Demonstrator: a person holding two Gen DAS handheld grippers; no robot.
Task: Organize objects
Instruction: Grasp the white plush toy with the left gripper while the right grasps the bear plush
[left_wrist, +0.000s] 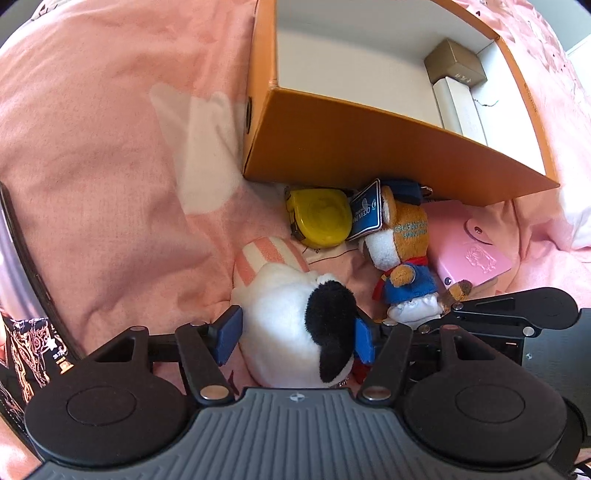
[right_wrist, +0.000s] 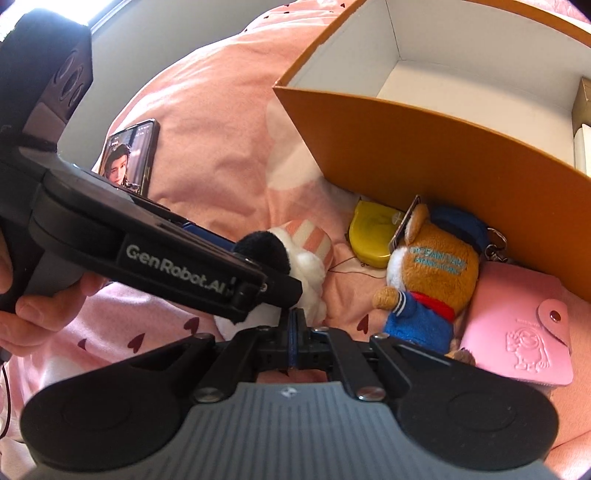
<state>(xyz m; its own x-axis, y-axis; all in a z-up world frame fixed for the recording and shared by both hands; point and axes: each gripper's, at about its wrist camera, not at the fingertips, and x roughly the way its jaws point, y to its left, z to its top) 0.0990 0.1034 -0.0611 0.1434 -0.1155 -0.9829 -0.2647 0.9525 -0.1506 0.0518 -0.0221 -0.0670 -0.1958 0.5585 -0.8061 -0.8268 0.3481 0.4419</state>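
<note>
A white plush dog with black ears and a pink striped hat lies on the pink bedding between the blue pads of my left gripper, which touch its sides. It also shows in the right wrist view, partly behind the left gripper body. My right gripper is shut and empty, low over the bedding beside it. An orange box stands open behind, holding a gold box and a white box. A brown plush in blue, a yellow tape measure and a pink wallet lie before the box.
A phone with a lit screen lies on the bedding at the left. The orange box wall rises close behind the toys. A dark patterned item sits at the left edge.
</note>
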